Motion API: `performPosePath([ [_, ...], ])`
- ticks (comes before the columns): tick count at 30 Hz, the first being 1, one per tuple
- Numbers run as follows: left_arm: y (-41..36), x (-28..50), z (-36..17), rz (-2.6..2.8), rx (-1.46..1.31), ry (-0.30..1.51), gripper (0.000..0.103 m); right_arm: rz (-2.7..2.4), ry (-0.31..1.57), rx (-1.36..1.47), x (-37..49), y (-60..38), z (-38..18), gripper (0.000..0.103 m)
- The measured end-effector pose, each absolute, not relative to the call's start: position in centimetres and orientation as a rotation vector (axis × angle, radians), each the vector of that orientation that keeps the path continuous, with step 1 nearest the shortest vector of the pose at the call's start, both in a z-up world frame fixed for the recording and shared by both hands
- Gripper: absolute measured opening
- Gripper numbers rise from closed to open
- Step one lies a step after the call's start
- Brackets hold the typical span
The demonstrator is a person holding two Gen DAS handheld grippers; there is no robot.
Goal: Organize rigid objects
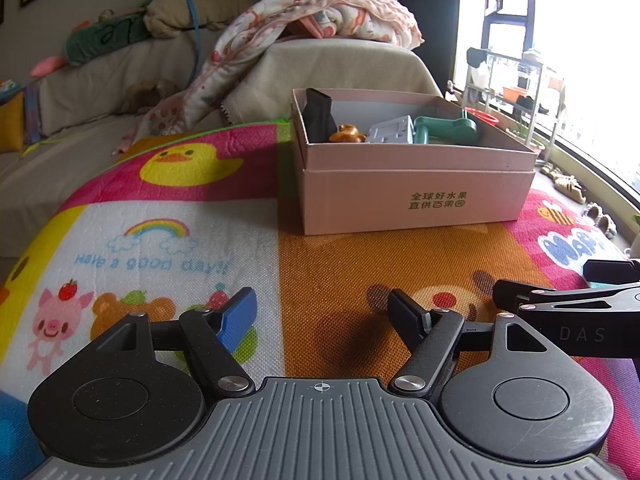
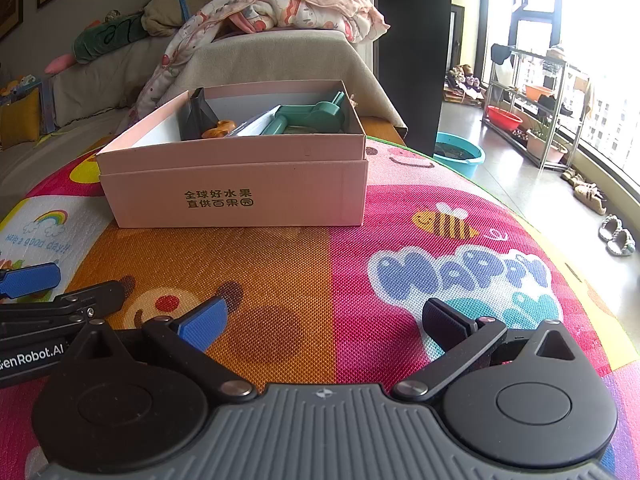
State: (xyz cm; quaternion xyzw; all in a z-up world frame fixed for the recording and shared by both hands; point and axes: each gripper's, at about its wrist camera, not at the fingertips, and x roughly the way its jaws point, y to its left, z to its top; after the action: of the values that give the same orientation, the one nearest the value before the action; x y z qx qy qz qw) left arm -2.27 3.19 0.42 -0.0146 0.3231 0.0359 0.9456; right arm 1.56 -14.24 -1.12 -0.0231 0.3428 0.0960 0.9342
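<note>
A pink cardboard box point(image 1: 416, 196) point(image 2: 240, 196) stands on the colourful play mat. Inside it lie a black funnel-shaped piece point(image 1: 318, 116) point(image 2: 198, 114), an orange-brown toy point(image 1: 346, 134) point(image 2: 218, 128), a grey flat part point(image 1: 390, 130) point(image 2: 250, 124) and a teal handled tool point(image 1: 446, 128) point(image 2: 310, 114). My left gripper point(image 1: 324, 314) rests low over the mat in front of the box, open and empty. My right gripper point(image 2: 326, 322) sits beside it to the right, also open and empty. Each gripper shows at the edge of the other's view.
The play mat point(image 1: 168, 240) point(image 2: 440, 240) covers the work surface. Behind the box are a sofa with a blanket point(image 1: 320, 20) and cushions. To the right, on the floor, stand a blue basin point(image 2: 458, 156), a metal rack point(image 2: 536, 112) and slippers point(image 2: 616, 236).
</note>
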Motion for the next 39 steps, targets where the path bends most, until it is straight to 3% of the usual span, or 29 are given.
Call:
performPosePath([
  [39, 3.21, -2.25, 0.43, 0.070, -0.038, 0.658, 0.078, 0.196, 0.701, -0.047, 1.55, -14.25, -1.13, 0.103],
])
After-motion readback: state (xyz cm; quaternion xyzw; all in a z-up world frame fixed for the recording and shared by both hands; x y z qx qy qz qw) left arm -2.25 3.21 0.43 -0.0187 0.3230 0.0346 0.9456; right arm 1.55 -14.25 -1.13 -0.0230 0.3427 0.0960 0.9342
